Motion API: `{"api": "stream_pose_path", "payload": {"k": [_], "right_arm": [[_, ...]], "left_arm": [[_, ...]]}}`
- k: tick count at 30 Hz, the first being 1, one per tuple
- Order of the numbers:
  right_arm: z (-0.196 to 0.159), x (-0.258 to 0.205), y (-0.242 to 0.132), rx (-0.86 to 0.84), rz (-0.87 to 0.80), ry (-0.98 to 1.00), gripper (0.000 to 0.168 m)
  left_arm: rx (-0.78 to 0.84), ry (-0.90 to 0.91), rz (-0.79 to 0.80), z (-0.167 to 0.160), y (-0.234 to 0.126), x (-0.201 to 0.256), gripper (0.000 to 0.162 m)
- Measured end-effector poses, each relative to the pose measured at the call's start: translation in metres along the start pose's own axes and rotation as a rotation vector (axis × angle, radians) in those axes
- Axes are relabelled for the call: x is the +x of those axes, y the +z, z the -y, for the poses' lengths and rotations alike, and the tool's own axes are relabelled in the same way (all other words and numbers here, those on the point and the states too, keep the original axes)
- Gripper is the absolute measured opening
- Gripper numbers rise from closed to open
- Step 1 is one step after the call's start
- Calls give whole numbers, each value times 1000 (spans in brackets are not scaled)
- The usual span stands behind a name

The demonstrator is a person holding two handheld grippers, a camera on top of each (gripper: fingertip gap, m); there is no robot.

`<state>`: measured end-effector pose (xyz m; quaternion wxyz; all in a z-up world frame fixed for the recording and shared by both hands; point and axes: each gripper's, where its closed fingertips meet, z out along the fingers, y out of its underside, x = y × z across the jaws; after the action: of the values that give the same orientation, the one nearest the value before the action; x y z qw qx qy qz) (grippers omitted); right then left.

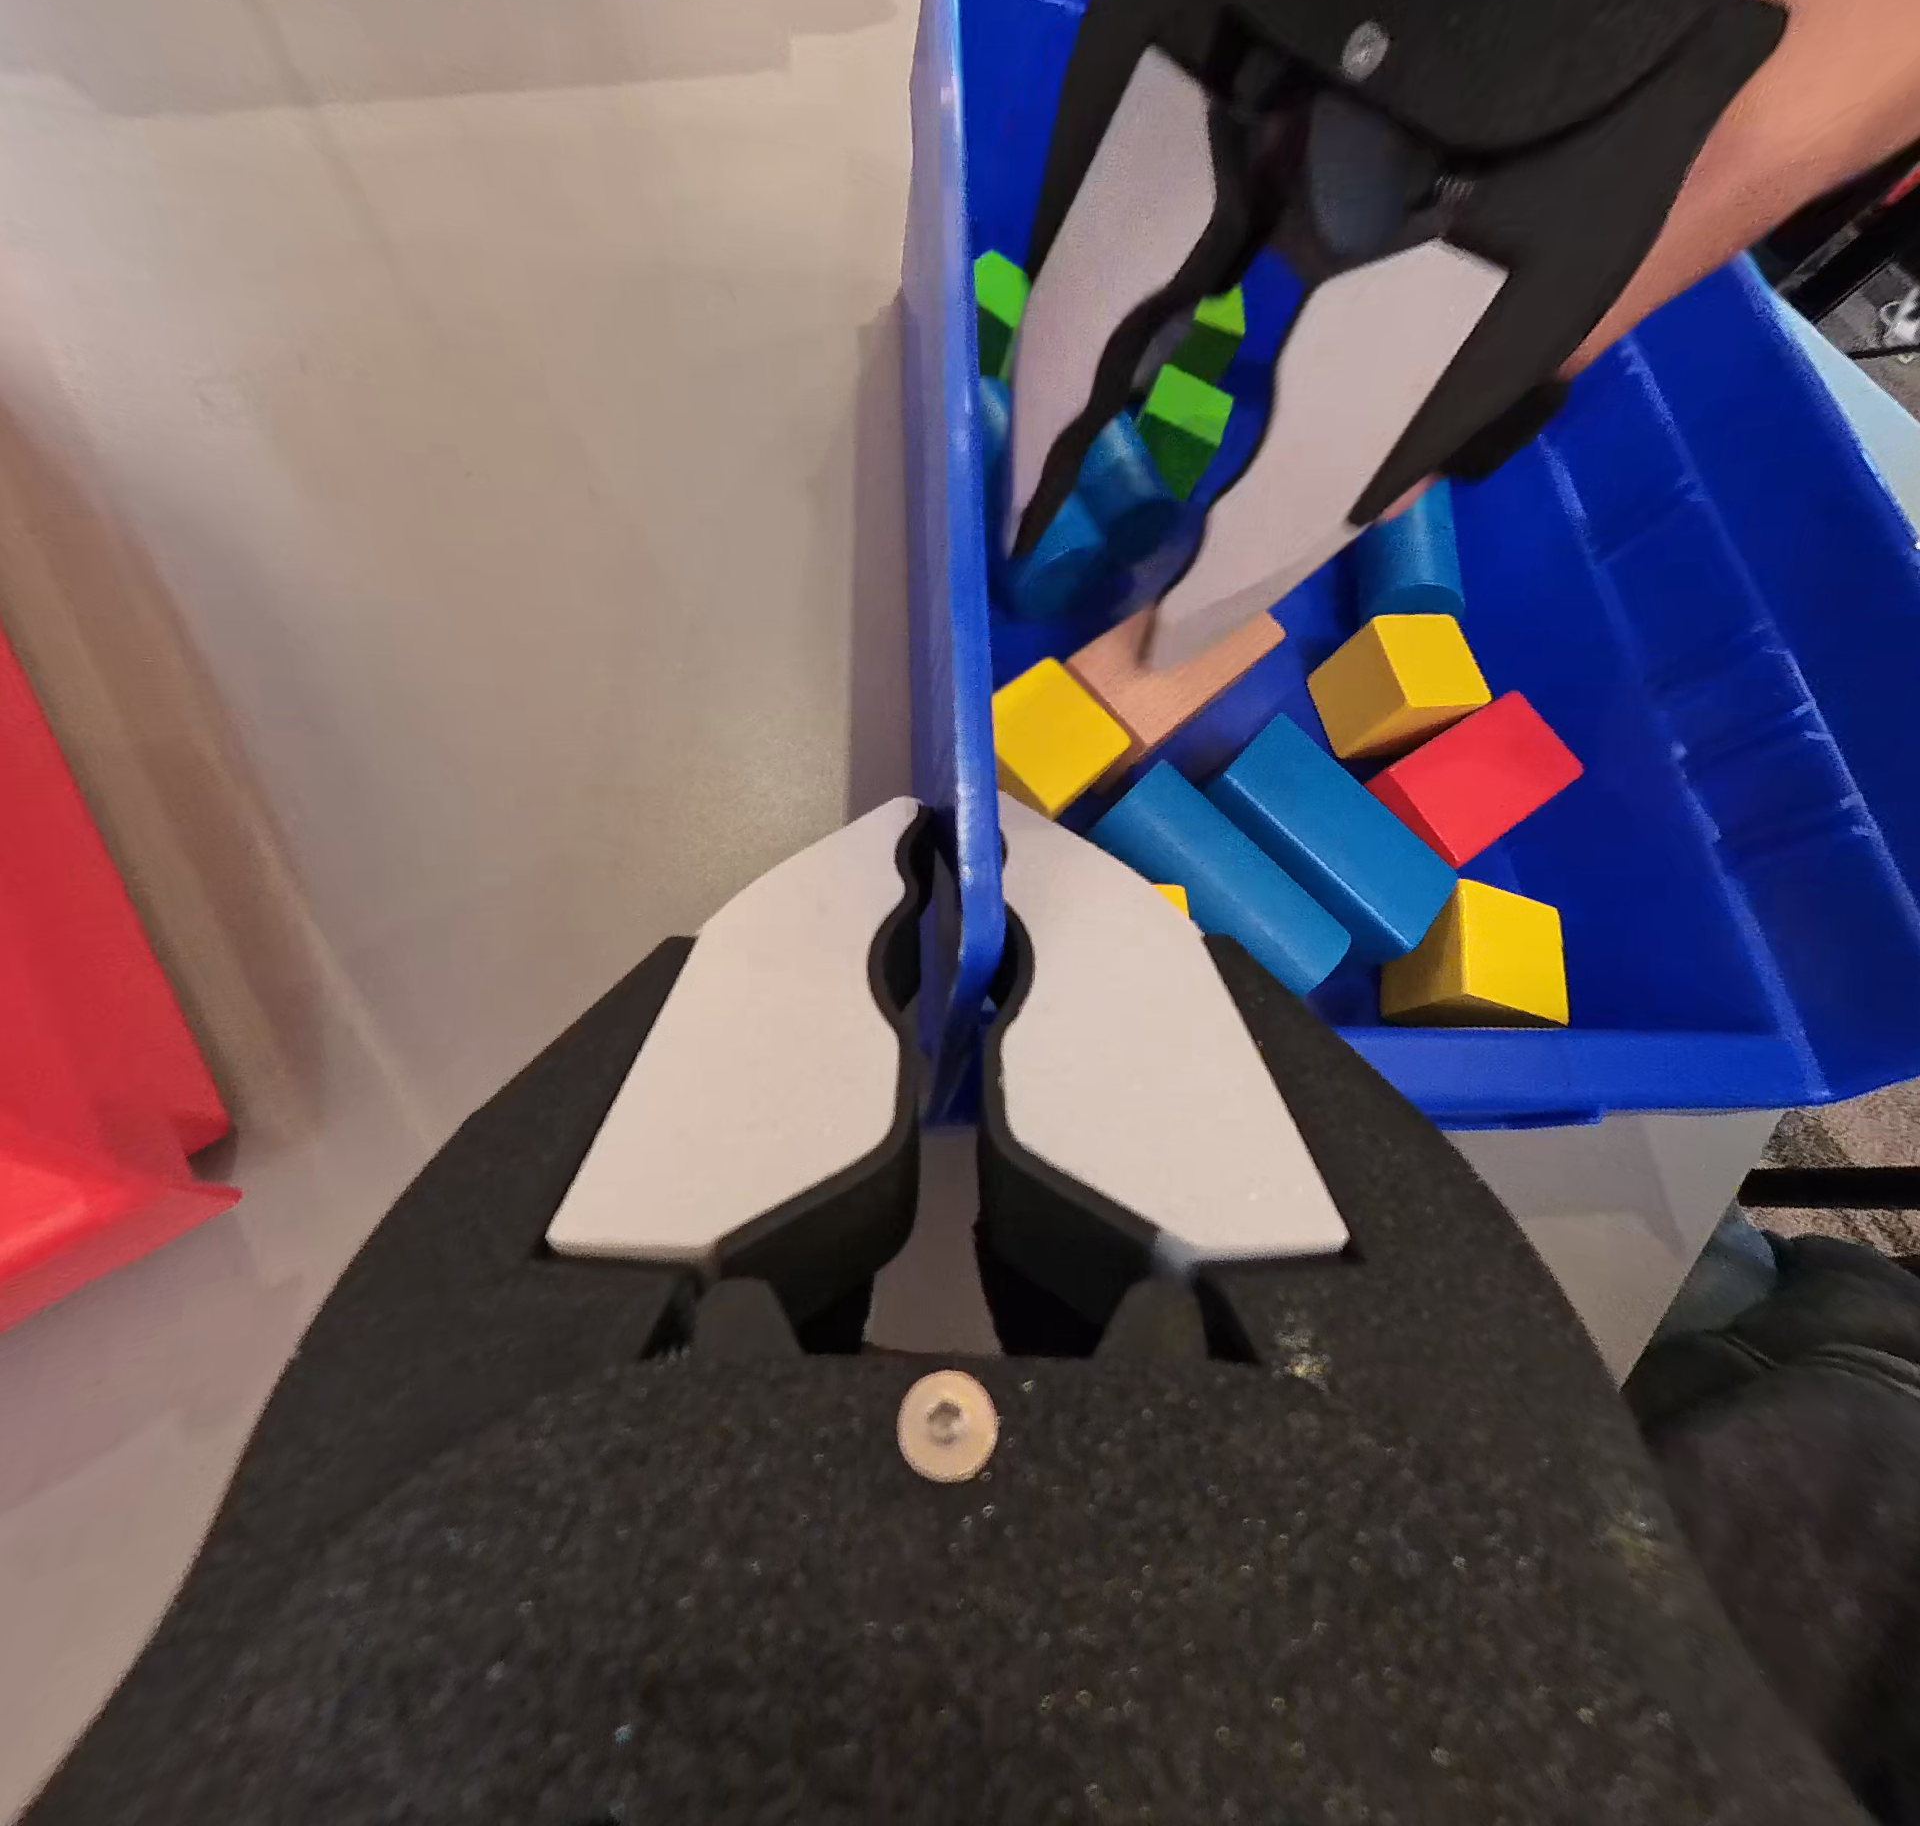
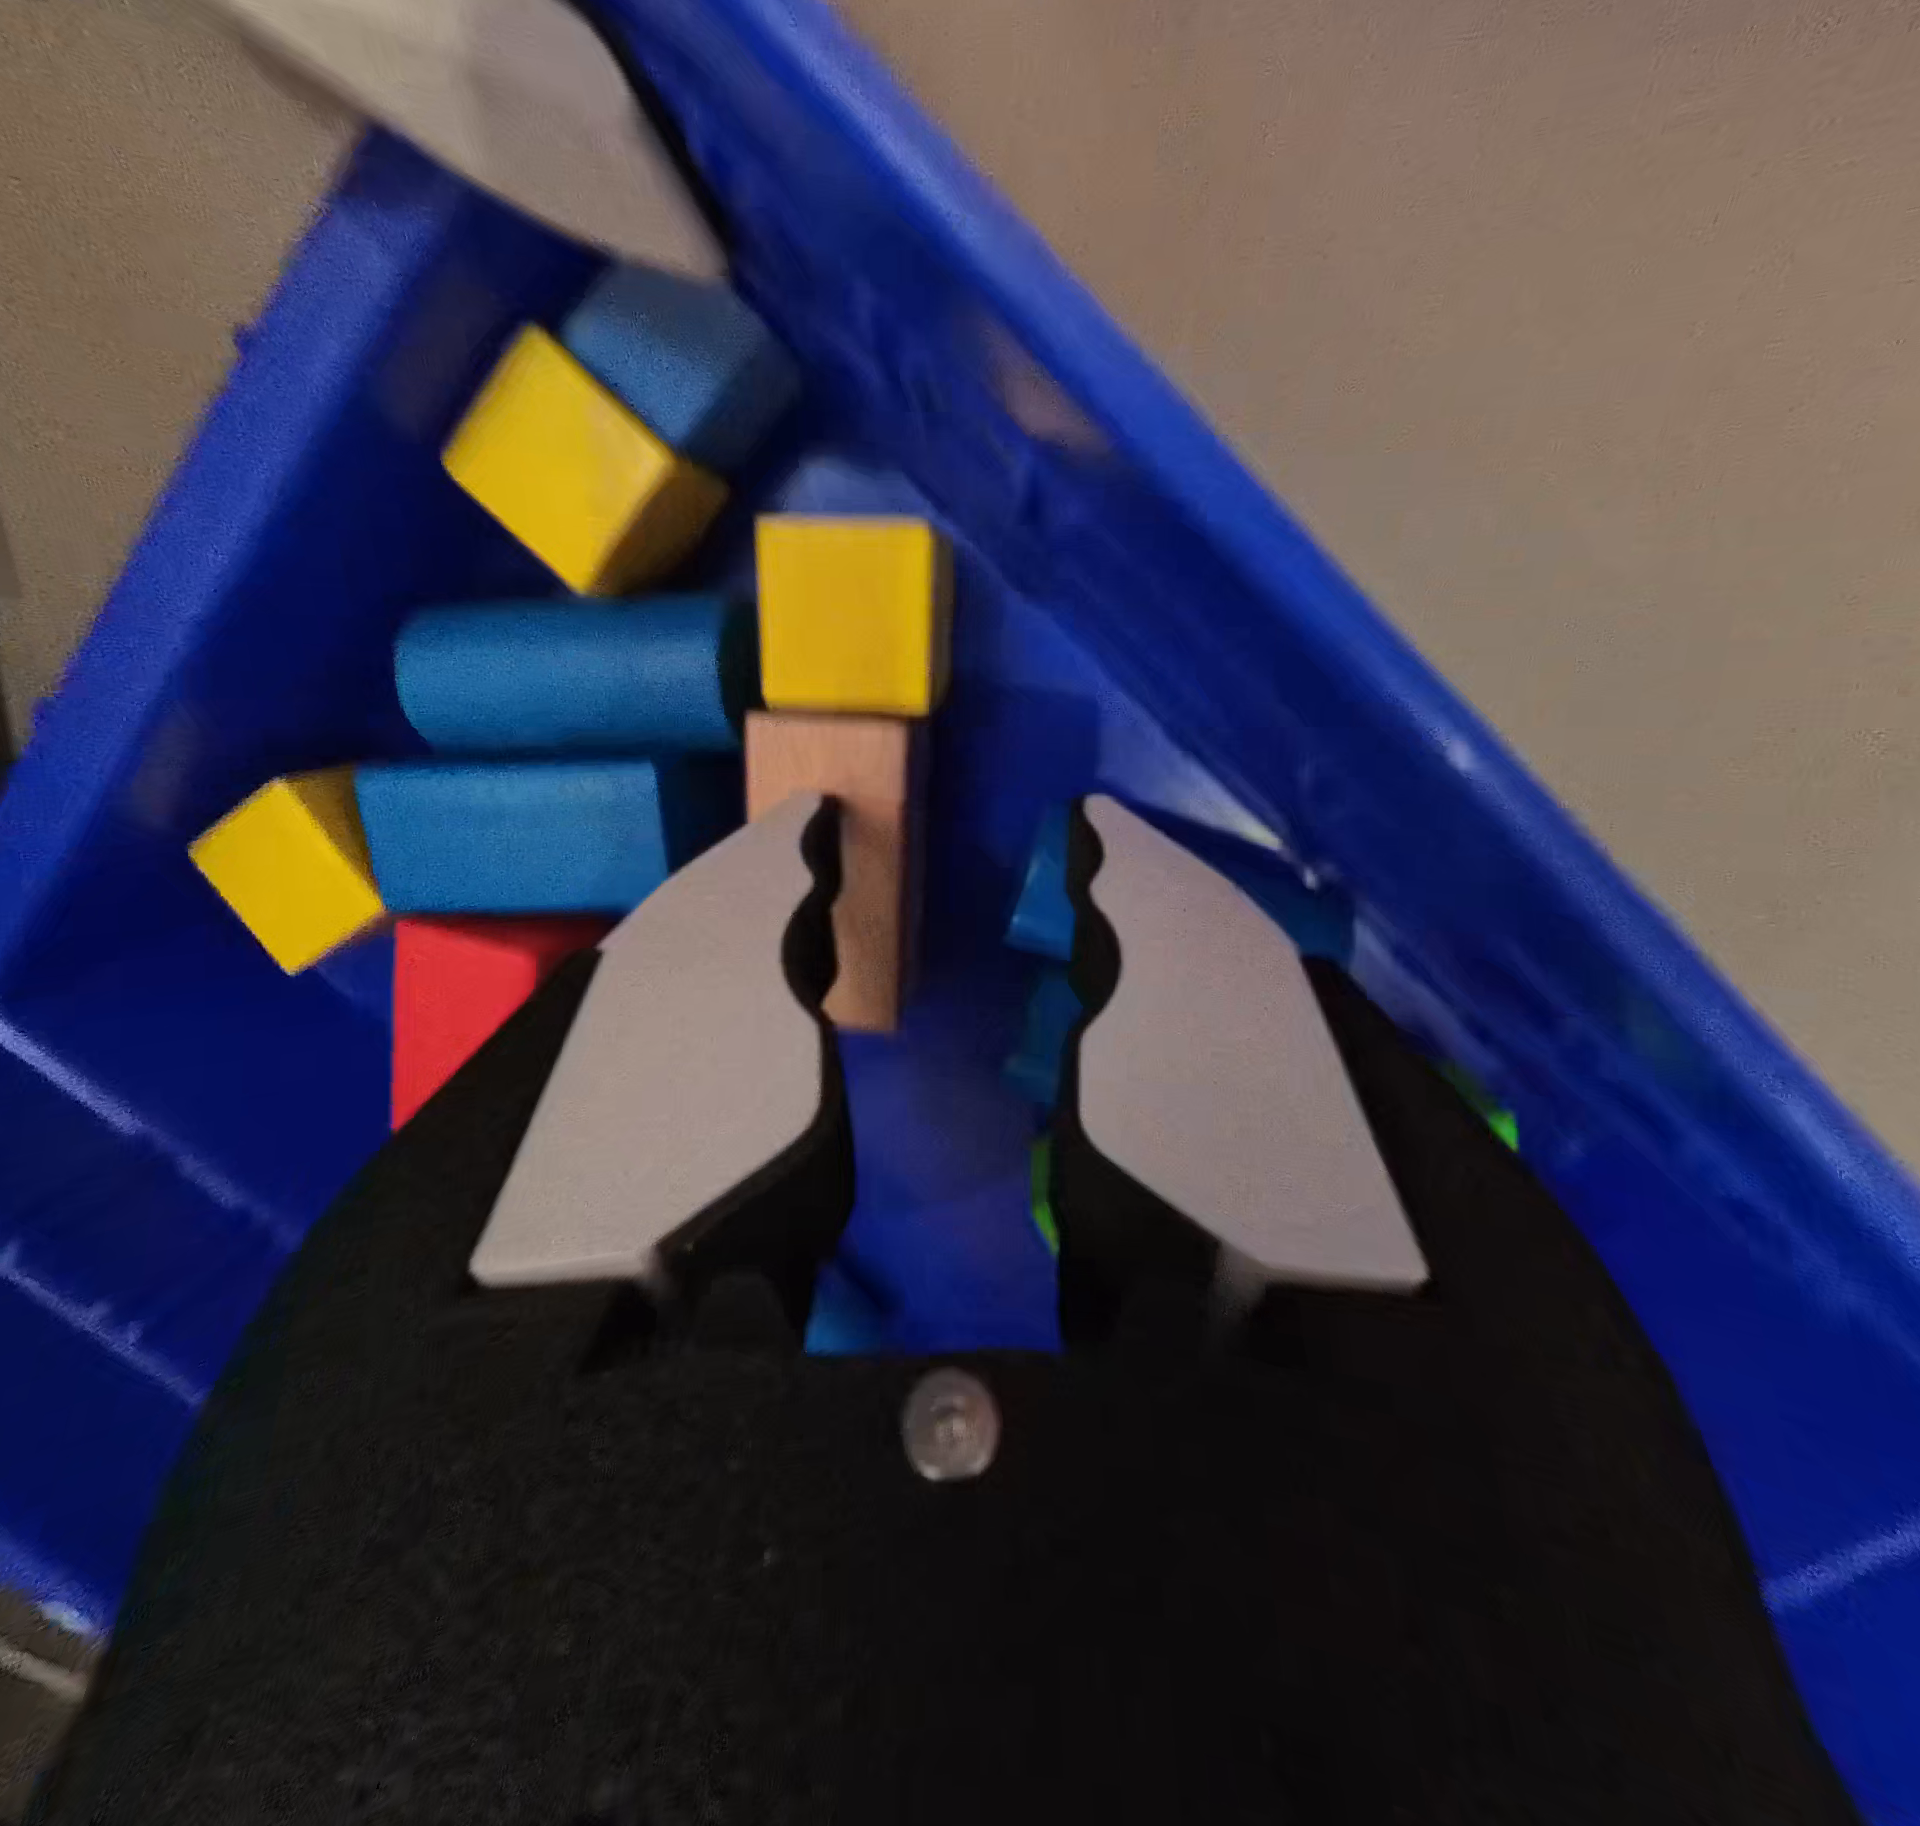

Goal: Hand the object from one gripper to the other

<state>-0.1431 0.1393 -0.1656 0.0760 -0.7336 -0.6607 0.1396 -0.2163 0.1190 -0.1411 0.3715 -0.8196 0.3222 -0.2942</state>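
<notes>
Right wrist view puts your right gripper point(image 2: 951, 903) down inside the blue bin point(image 2: 1351, 841), jaws apart, with the plain wooden block point(image 2: 868, 872) in the gap and touching the left-hand finger point(image 2: 675, 1049) only; the other finger stands clear of it. Shift sideways until the block sits midway in the gap, then close squarely on its long flat faces so it does not twist out. Lift straight up, because a yellow cube point(image 2: 847, 613) touches the block's far end and blue blocks point(image 2: 520, 831) crowd just beside it.

Your left gripper point(image 1: 961, 903) is closed on the bin's near wall, pinning it between the jaws; I judge that it steadies the bin, so hold it there until the block is out.

That block is unpainted pale wood, a flat-sided oblong with crisp edges, lying on the bin floor among painted blocks. It should grip firmly, though smooth wood may slip under a light squeeze.
</notes>
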Motion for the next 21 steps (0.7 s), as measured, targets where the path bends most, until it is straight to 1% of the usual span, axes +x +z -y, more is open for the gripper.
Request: {"api": "stream_pose_path", "payload": {"k": [1, 2, 3, 4, 5, 6, 7, 8, 10, 12, 13, 14, 15, 16, 17, 18, 19, 20, 21], "right_arm": [[-22, 7, -8, -79, -30, 29, 48], [-48, 15, -19, -174, -83, 28, 45], [-77, 26, -31, -283, -160, 12, 45], [-103, 29, -40, -385, -182, 28, 47], [-114, 24, -47, -412, -163, 64, 50], [-107, 17, -49, -355, -145, 85, 49], [-87, 8, -49, -252, -128, 72, 48], [-60, -3, -45, -144, -111, 33, 50], [-2, -33, -29, 39, -59, -65, 63], [40, -66, -5, 123, 14, -179, 64], [49, -76, 7, 118, 37, -241, 64], [65, -88, 5, 194, 114, -281, 56], [70, -85, 8, 208, 112, -276, 48], [67, -83, 13, 184, 126, -266, 63], [65, -83, 15, 181, 166, -234, 67], [62, -79, 17, 175, 189, -198, 77], [56, -72, 16, 152, 196, -170, 74], [42, -56, 15, 92, 153, -155, 70], [25, -39, 15, 29, 83, -194, 67]], "left_arm": [[0, 0, -1, 0, 0, 0, 6], [1, 2, -1, 0, 0, 0, 6], [2, 2, -2, 0, 0, 0, 6], [3, 2, -3, 0, 0, 0, 6], [2, 2, -3, 0, 0, 0, 6], [1, 3, -2, 0, 0, 0, 6], [0, 3, 0, 0, 0, 0, 6], [-1, 4, 2, 0, 0, 0, 6], [-2, 4, 1, 1, 1, 0, 6], [-2, 2, -3, 1, 1, -1, 6], [-1, -2, -7, 1, 2, 0, 6], [0, -7, -11, 1, 2, -1, 6], [0, -8, -13, 1, 2, 0, 6], [0, -7, -13, 1, 2, 0, 6], [0, -6, -11, 1, 2, 0, 6], [0, -5, -10, 1, 2, 0, 6], [1, -5, -12, 1, 2, 0, 6], [3, -6, -16, 2, 2, 0, 6], [5, -6, -20, 1, 2, 0, 6]]}}
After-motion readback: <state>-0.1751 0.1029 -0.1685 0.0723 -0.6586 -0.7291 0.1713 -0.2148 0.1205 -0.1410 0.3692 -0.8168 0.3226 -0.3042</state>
